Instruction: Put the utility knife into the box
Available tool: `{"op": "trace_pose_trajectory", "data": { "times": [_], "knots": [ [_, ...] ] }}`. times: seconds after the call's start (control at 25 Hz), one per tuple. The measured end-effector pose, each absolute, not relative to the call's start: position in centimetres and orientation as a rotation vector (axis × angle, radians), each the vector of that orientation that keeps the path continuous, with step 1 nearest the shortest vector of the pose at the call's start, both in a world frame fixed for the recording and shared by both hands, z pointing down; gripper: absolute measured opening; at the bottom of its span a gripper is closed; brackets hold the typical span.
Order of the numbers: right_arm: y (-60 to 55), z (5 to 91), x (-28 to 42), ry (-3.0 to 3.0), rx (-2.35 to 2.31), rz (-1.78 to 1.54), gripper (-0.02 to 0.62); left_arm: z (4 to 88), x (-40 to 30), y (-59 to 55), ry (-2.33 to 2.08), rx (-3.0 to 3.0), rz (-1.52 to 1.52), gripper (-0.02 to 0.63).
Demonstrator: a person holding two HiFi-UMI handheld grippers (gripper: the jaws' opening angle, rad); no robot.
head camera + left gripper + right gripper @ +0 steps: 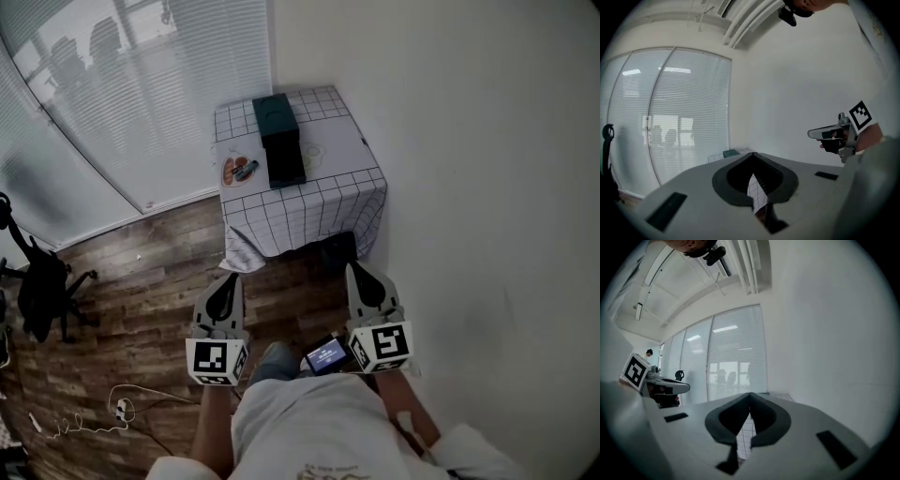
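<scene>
On a small plate [228, 174] at the tabletop's [342, 187] nine o'clock side lies the utility knife [244, 169], just beside the dark box [281, 141]. At six o'clock, well apart from them, the left tool [230, 279] and the right tool [353, 271] are clenched and grasp nothing.

I counted one table [281, 220] on the far side, one box [284, 150] and one plate [234, 172] on it, one chair [42, 291] at left, and two near me: left gripper [228, 279], right gripper [356, 272].

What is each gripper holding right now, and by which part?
Nothing. The left gripper and the right gripper both have jaws together with nothing between them, short of the table.
</scene>
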State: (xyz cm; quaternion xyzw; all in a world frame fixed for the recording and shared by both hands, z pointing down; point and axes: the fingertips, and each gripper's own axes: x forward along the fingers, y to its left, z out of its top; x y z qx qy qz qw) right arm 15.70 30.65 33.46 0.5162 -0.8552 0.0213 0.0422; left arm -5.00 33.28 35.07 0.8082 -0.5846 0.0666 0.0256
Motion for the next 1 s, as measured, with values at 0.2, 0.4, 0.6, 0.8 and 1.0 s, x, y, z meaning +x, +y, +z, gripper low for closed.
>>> {"op": "trace_pose_trajectory", "data": {
  "times": [0.2,0.4,0.6,0.8,1.0],
  "knots": [
    [30.4,33.6,15.7,-2.61,1.577,0.077,0.006,35.3,-4.6,32.6,-1.8,2.474,0.206,0.008],
    [28.6,34.1,15.9,-2.591,1.594,0.086,0.007,35.5,-5.1,31.0,-1.812,2.461,0.198,0.008],
    [25.9,34.5,15.5,-2.564,1.629,0.094,0.006,36.1,-6.3,27.9,-1.803,2.466,0.224,0.008],
    [22.6,34.7,14.8,-2.546,1.647,0.106,0.006,35.5,-7.1,24.0,-1.803,2.484,0.201,0.008],
    [19.0,35.0,13.5,-2.529,1.653,0.112,0.006,35.6,-8.5,20.3,-1.777,2.477,0.127,0.008]
  ]
}}
